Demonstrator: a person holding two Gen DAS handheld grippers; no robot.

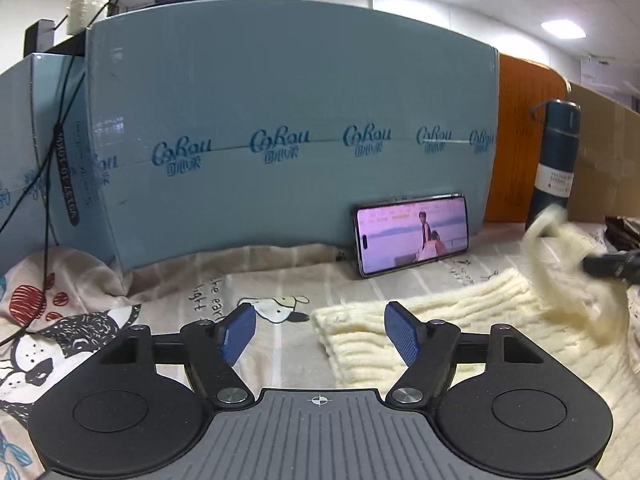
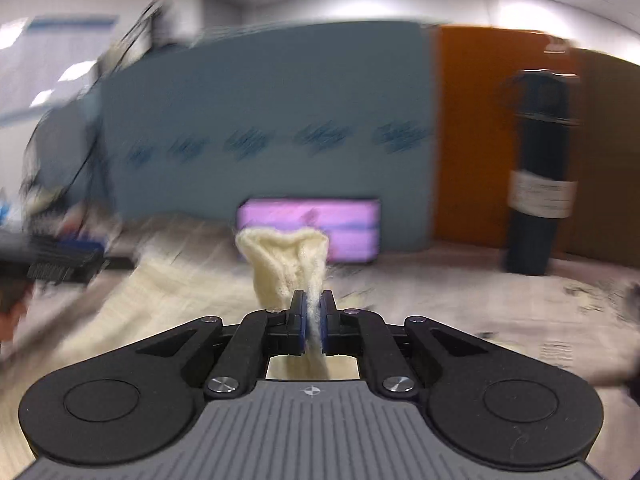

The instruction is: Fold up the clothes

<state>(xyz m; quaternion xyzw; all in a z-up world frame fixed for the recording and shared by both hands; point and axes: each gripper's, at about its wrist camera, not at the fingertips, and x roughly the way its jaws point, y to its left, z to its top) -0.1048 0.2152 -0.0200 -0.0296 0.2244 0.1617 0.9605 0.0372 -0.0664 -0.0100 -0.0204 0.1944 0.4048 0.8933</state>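
Observation:
A cream knitted sweater (image 1: 432, 332) lies on the patterned bedsheet (image 1: 160, 300), right of centre in the left wrist view. My left gripper (image 1: 320, 334) is open and empty, low over the sheet at the sweater's left edge. My right gripper (image 2: 313, 320) is shut on a bunched cream part of the sweater (image 2: 286, 260) and holds it lifted; the view is motion-blurred. In the left wrist view the right gripper (image 1: 612, 264) shows at the far right with the raised knit (image 1: 560, 248).
A large blue cardboard box (image 1: 280, 140) stands behind the sheet. A phone (image 1: 412, 234) playing video leans against it. A dark thermos bottle (image 1: 554, 160) stands at the right, in front of an orange panel (image 1: 520, 128). Black cables (image 1: 60, 160) hang at the left.

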